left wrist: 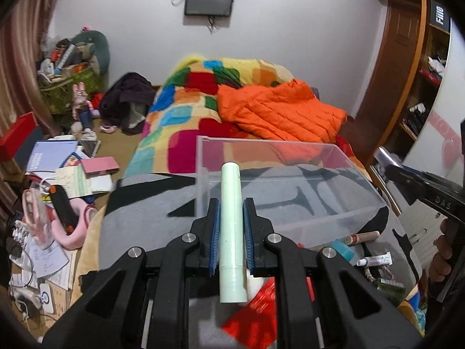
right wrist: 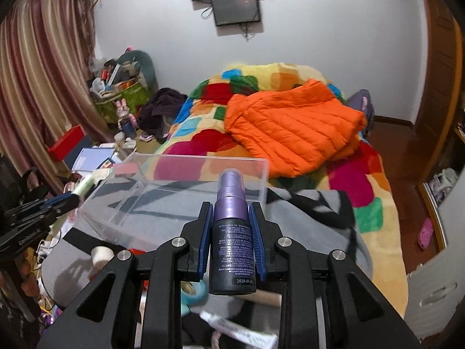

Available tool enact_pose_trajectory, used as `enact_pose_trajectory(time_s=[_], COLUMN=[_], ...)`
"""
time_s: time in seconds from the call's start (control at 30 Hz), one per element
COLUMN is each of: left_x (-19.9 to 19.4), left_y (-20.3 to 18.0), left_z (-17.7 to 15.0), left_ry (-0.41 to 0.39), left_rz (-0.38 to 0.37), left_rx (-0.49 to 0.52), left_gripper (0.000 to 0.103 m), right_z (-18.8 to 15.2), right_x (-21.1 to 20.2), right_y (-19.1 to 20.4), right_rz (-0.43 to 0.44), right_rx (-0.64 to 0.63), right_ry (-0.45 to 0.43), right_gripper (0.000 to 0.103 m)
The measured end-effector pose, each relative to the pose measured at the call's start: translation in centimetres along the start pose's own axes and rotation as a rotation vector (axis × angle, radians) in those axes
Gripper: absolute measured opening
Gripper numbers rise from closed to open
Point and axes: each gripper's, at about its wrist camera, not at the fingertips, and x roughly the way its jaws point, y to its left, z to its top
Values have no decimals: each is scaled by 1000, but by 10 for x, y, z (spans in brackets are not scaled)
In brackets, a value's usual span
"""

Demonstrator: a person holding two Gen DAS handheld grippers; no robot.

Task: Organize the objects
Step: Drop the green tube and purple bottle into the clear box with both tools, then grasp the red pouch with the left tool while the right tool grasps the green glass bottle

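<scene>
both jaws are closed on something: the left gripper [left wrist: 231, 232] clamps a pale green tube [left wrist: 231, 229] between its blue pads, and the right gripper [right wrist: 232, 232] clamps a purple spray bottle [right wrist: 232, 241] in the same way.

behind them lies the bed with a colourful patchwork blanket [right wrist: 369, 192], and on it an orange padded jacket [left wrist: 279, 113]. nearer to the cameras a grey and black cloth [left wrist: 139, 221] covers the surface, and on this cloth stands a clear plastic box [left wrist: 290, 180], open at the top. i see nothing inside the box.

the pale green tube points forward, and its far end appears over the near left corner of the box; i cannot tell how high it is above the rim. in the right wrist view the same tube [right wrist: 84, 186] is seen at the left side of the box, held by the left gripper [right wrist: 62, 200]. the purple spray bottle is upright in the picture, with its cap toward the box, near the right end of the near wall.

just beside the near wall of the box, on the cloth, lie smaller things: a brown and white stick [left wrist: 361, 237], a light blue bottle [left wrist: 344, 248] and a small white tube [left wrist: 375, 260]. a red packet [left wrist: 255, 317] lies under the left gripper.
</scene>
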Motion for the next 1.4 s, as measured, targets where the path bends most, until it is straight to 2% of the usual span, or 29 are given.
enact_pose_trajectory(time_s=[0.3,0.6,0.77,0.93,1.0,1.1,1.17,1.23,1.3,1.4], left_x=[51,80,82,66,56,36,22,10,0,-12], left_y=[-17,-29,-28,-31,-32,-33,-33,-34,-36,-43], left_z=[19,20,20,21,22,21,18,12,6,-8], left_ry=[123,201,207,171,153,107,73,43,33,23], left_rz=[-16,-50,-71,-70,-69,-56,-46,-38,-36,-37], left_rx=[62,90,90,104,110,121,129,135,150,178], left_gripper=[15,15,15,16,21,37,54,60,62,71], right_z=[11,7,2,4,5,9,9,7,3,-8], right_x=[55,95,102,89,79,58,42,25,10,-9], right_y=[21,30,38,41,43,44,45,44,45,44], right_rz=[14,45,28,15,13,9,9,10,13,12], right_rx=[-69,-86,-128,-143,-150,-155,-162,-169,-171,-168], right_ry=[120,237,261,234,211,163,127,87,58,28], right_gripper=[23,23,23,26,30,37,43,56,60,69])
